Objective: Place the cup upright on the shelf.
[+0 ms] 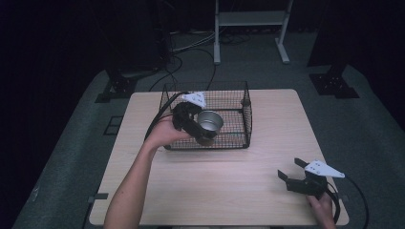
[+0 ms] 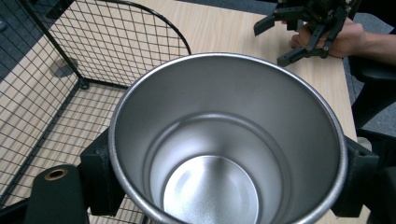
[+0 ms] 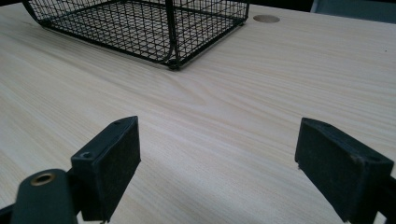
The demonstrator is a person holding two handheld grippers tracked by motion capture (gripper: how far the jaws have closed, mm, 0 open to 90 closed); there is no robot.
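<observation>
High view: left gripper (image 1: 198, 128) clamps a steel cup (image 1: 209, 121) over the wire basket (image 1: 246, 121).
Left gripper view confirms both jaws pressed against the cup's (image 2: 229, 144) outer wall, mouth facing the camera, interior bare. The cup sits tilted at the basket's (image 2: 70, 70) front left area; whether it touches the mesh floor cannot be told. Right gripper (image 1: 293, 171) rests on the wooden table (image 1: 229, 181) near its front right corner, well apart from the basket, jaws spread wide with nothing between them.
</observation>
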